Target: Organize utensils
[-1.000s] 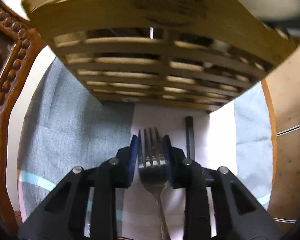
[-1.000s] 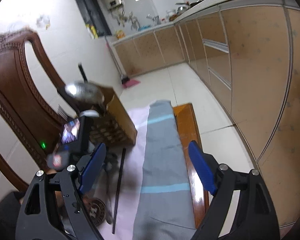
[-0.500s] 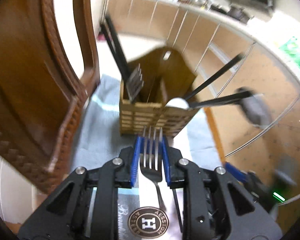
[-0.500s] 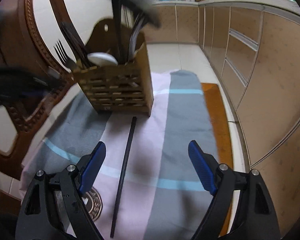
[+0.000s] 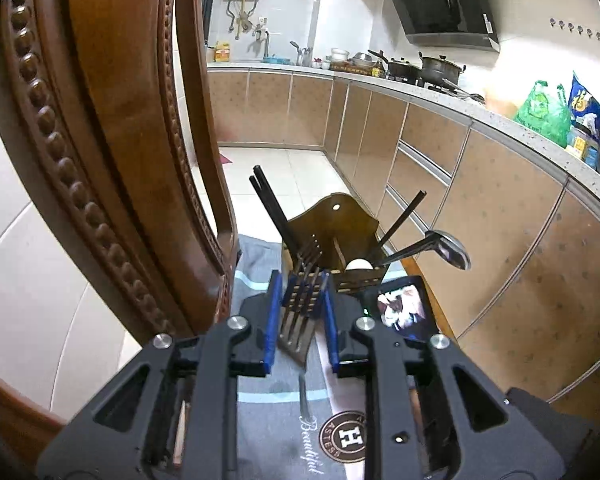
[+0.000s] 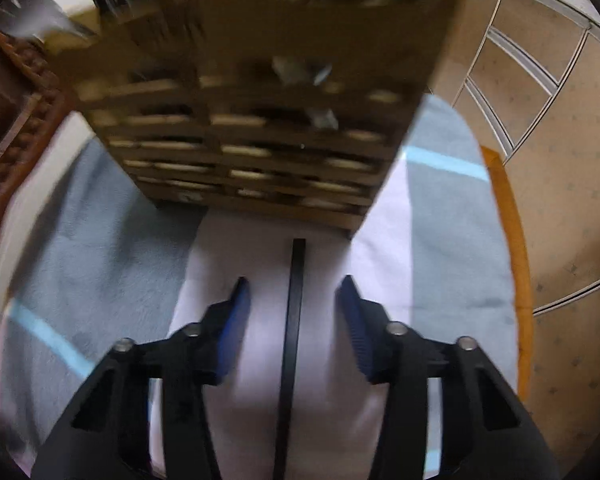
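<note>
In the left wrist view my left gripper hangs in the air above the cloth. Its jaws are closing on the head of a metal fork, whose handle hangs down. Beyond it stands the wooden utensil holder with black chopsticks, a fork, a ladle and a white spoon. In the right wrist view my right gripper points down at the cloth just before the holder. Its jaws are closing, with a black chopstick lying between them, untouched by the pads.
A carved wooden chair back rises close on the left. The striped grey and pink cloth covers the table, whose orange edge shows on the right. Kitchen cabinets run behind. The screen of the other gripper unit shows beside the holder.
My left gripper has risen and tipped up with the fork, away from the holder. My right gripper has dropped to the cloth over the chopstick, and its jaws have narrowed.
</note>
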Action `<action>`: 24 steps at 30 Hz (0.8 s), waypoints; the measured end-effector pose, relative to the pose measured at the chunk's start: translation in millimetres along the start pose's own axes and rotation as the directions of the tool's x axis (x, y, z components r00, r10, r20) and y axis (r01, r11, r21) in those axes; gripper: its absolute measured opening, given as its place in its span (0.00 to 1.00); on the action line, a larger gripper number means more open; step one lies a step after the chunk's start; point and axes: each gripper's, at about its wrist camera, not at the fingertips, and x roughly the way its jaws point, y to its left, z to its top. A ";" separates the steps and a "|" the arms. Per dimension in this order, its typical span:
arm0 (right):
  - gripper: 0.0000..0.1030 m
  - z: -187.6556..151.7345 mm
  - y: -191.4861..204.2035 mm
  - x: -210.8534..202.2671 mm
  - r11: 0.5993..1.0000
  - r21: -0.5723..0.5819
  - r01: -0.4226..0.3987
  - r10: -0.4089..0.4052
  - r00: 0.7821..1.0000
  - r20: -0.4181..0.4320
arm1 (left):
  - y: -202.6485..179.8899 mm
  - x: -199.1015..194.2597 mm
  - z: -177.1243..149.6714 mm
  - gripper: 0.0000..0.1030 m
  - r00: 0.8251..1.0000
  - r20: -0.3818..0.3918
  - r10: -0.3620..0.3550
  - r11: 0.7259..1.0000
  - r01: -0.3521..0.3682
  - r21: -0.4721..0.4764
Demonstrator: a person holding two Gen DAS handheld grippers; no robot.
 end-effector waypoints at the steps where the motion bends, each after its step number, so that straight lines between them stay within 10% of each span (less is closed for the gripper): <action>1: 0.41 2.0 -0.3 1.8 1.000 0.010 0.005 -0.005 1.000 -0.002 | 2.4 -1.8 -0.4 0.13 1.000 -0.005 -0.001 1.000 0.001 0.001; 4: 0.07 8.4 -0.7 2.4 0.999 0.033 0.005 -0.005 1.000 -0.010 | 2.9 -0.6 -0.1 0.10 1.000 0.002 0.002 1.000 -0.002 -0.005; 15: 0.07 -29.6 -36.8 -135.9 0.990 0.057 -0.127 0.110 0.966 0.234 | 8.4 11.1 -4.2 0.11 1.000 -0.024 -0.018 1.000 0.017 -0.026; 17: 0.07 -34.3 -49.9 -175.5 0.986 0.070 -0.153 0.124 0.944 0.307 | 12.9 17.4 -6.0 0.21 0.999 -0.039 -0.014 0.999 0.012 -0.044; 19: 0.07 -40.4 -59.7 -214.8 0.981 0.079 -0.178 0.137 0.918 0.371 | 14.0 24.2 -10.3 0.60 0.998 -0.057 -0.007 0.999 0.005 -0.040; 24: 0.07 -55.2 -83.8 -300.0 0.967 0.061 -0.245 0.181 0.840 0.511 | 8.6 41.0 -23.4 0.70 0.989 -0.147 -0.014 1.000 0.014 -0.003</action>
